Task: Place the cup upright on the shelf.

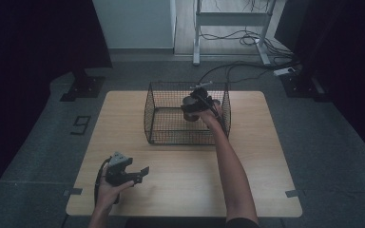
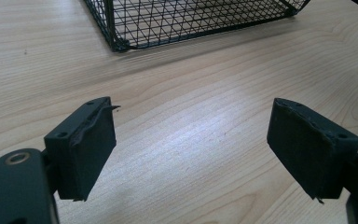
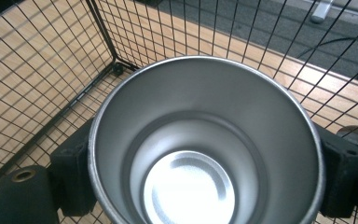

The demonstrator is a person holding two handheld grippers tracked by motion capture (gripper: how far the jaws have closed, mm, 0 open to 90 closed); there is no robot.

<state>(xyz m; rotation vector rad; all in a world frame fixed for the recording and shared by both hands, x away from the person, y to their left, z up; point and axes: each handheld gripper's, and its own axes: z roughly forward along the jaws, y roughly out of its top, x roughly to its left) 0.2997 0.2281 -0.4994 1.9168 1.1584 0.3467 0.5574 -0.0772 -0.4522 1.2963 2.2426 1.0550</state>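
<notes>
While clamped from both sides between the right gripper (image 3: pixel 205 177) pads, steel cup (image 3: pixel 205 140) held mouth-up inside the black wire basket (image 1: pixel 161 114), upper centre of the high view, right half of the cage. Left gripper (image 1: pixel 140 173) at lower left of that view, over bare wooden table (image 2: pixel 191 116), jaws spread wide, nothing between them.

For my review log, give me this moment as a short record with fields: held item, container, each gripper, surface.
held item: steel cup, upright, empty
container: black wire basket on the table, open top
right gripper: jaws clamped on the cup's sides, inside the basket
left gripper: jaws wide apart, nothing between them, over bare wood
surface: wooden table
</notes>
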